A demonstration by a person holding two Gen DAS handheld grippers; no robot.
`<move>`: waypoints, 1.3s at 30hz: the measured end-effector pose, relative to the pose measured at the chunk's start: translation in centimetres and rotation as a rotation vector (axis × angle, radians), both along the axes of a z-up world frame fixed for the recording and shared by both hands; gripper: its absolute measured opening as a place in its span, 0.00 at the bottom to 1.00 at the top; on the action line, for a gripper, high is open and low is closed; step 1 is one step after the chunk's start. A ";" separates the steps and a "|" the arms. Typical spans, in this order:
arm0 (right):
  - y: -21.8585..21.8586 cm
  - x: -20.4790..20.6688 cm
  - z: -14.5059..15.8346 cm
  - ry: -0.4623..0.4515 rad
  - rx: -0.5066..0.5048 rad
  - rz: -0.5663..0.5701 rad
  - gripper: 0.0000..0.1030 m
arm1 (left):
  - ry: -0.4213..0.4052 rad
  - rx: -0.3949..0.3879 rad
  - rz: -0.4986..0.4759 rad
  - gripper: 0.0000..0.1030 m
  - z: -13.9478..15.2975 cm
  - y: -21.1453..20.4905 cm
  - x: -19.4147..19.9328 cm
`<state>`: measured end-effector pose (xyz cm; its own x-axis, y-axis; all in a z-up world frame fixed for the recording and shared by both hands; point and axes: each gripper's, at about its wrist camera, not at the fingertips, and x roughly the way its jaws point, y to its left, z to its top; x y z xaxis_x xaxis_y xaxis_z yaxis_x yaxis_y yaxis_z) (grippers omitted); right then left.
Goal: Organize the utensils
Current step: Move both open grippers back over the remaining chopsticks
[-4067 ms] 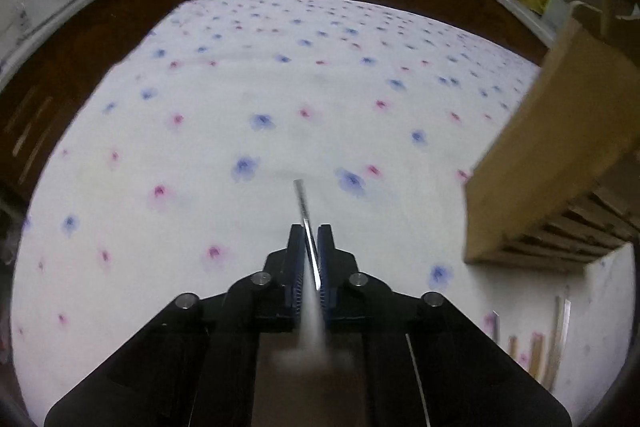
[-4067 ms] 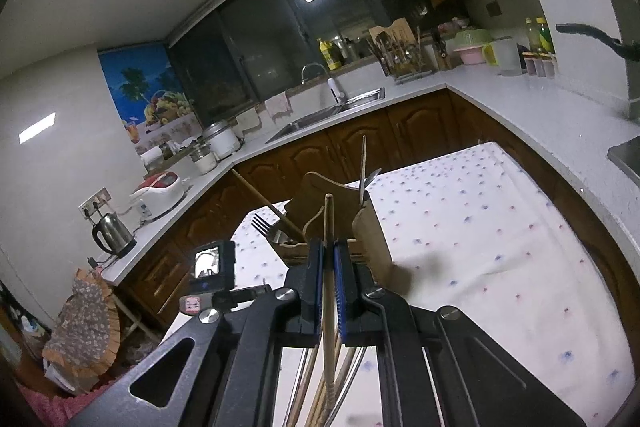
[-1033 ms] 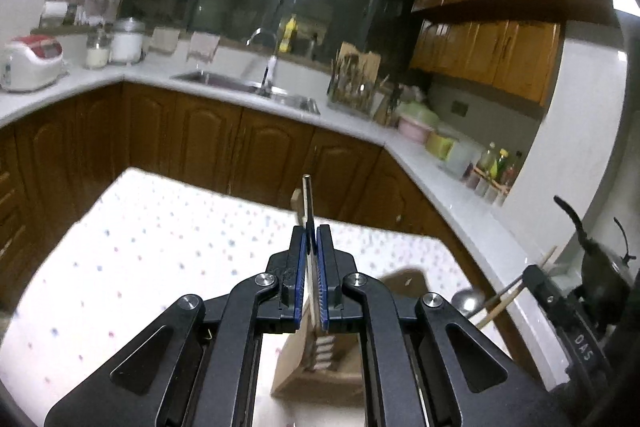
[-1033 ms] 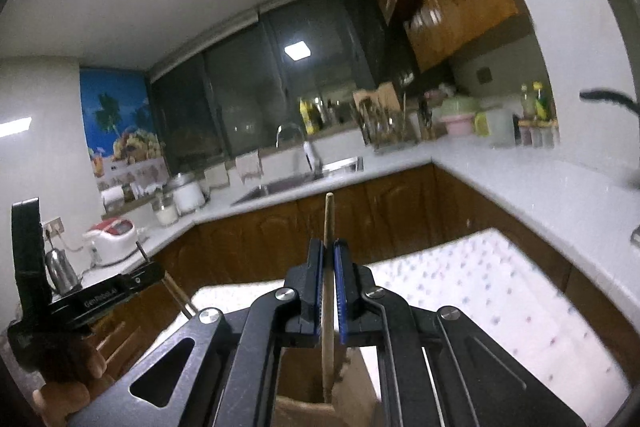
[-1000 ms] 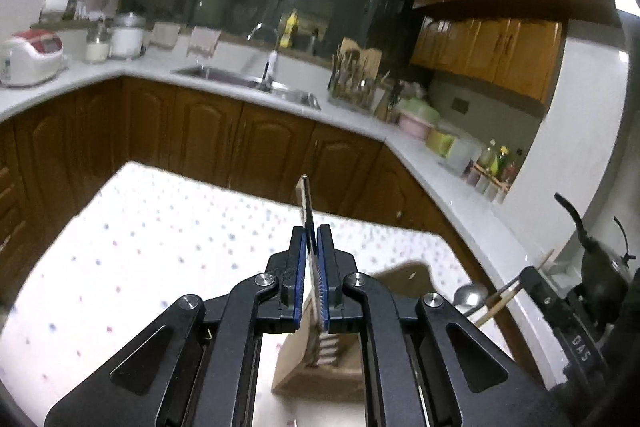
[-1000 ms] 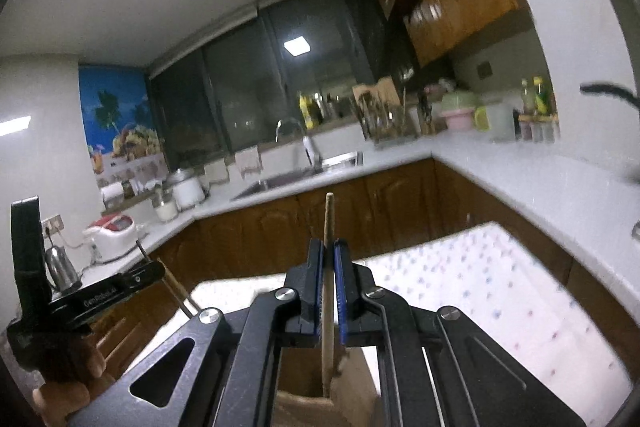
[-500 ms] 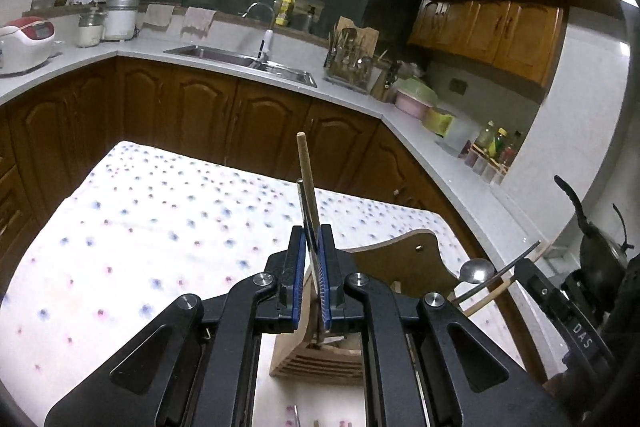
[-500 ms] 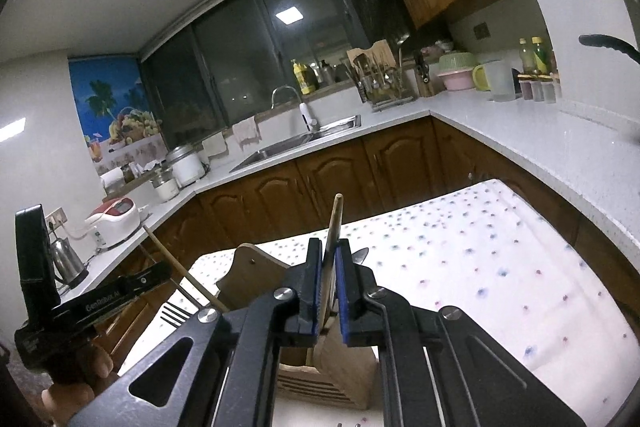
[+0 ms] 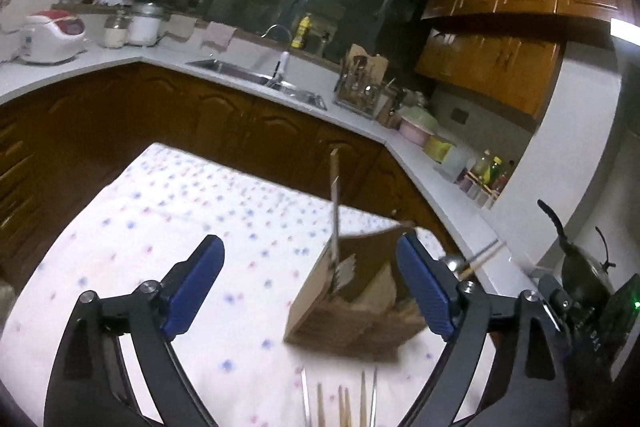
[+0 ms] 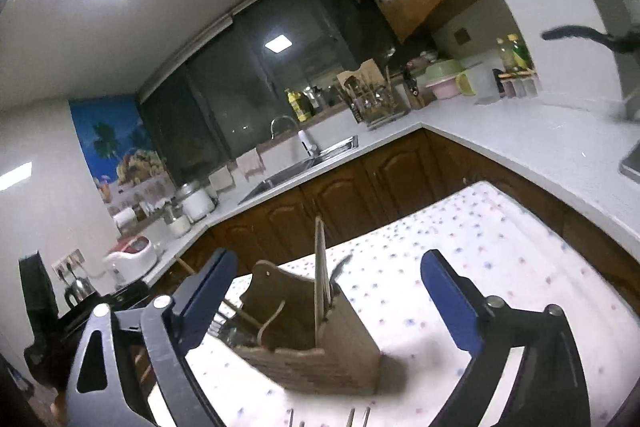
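A wooden utensil holder stands on the flowered tablecloth. A metal knife and a wooden chopstick stand upright in it; the same sticks show in the right wrist view. My left gripper is open and empty just before the holder. My right gripper is open and empty, its blue pads either side of the holder. Several loose chopsticks and metal utensils lie on the cloth below the holder. A spoon and a fork stick out of the holder's side.
Dark wood cabinets and a white counter with a sink wrap around the table. A rice cooker, jars and a dish rack stand on the counter. A pan sits at the far right.
Both grippers have opened and let go of their utensils, which now stand in the holder. Both grippers have drawn back slightly.
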<state>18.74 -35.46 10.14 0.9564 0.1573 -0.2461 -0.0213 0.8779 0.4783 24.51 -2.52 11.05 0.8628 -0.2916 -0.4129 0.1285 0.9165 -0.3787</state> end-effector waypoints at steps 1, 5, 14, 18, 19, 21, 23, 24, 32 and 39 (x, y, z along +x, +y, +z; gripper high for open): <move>-0.1 -0.8 -0.5 0.014 0.007 0.000 0.94 | 0.014 0.001 0.005 0.89 -0.5 0.4 -0.6; 0.0 -2.8 -2.4 0.076 0.026 0.009 0.94 | 0.084 0.028 0.009 0.89 -2.9 1.1 -2.9; 0.9 -6.7 -5.9 0.187 0.019 0.039 0.94 | 0.213 0.079 0.008 0.89 -7.6 1.4 -6.5; 2.0 -7.6 -6.9 0.225 -0.015 0.054 0.94 | 0.260 0.090 0.013 0.89 -9.3 1.5 -7.5; 2.4 -7.8 -7.1 0.230 -0.025 0.062 0.94 | 0.270 0.093 0.015 0.89 -9.6 1.5 -7.6; 3.3 -8.0 -7.6 0.245 -0.054 0.083 0.94 | 0.291 0.101 0.021 0.89 -10.2 1.7 -7.8; 4.3 -8.0 -8.4 0.271 -0.087 0.113 0.93 | 0.318 0.109 0.029 0.89 -10.9 2.0 -7.9; 4.8 -7.8 -8.7 0.285 -0.101 0.128 0.93 | 0.329 0.112 0.032 0.89 -11.2 2.1 -7.9; 9.3 -5.9 -12.0 0.436 -0.221 0.250 0.61 | 0.370 0.132 0.056 0.89 -12.3 3.0 -8.3; 12.1 -5.3 -14.8 0.547 -0.368 0.305 0.38 | 0.389 0.143 0.058 0.89 -12.5 3.1 -8.0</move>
<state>13.42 -23.40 -4.66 0.6080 0.2119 -0.7651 -0.1326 0.9773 0.1653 16.48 0.62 -1.43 0.6478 -0.1632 -0.7441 -0.0520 0.9650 -0.2569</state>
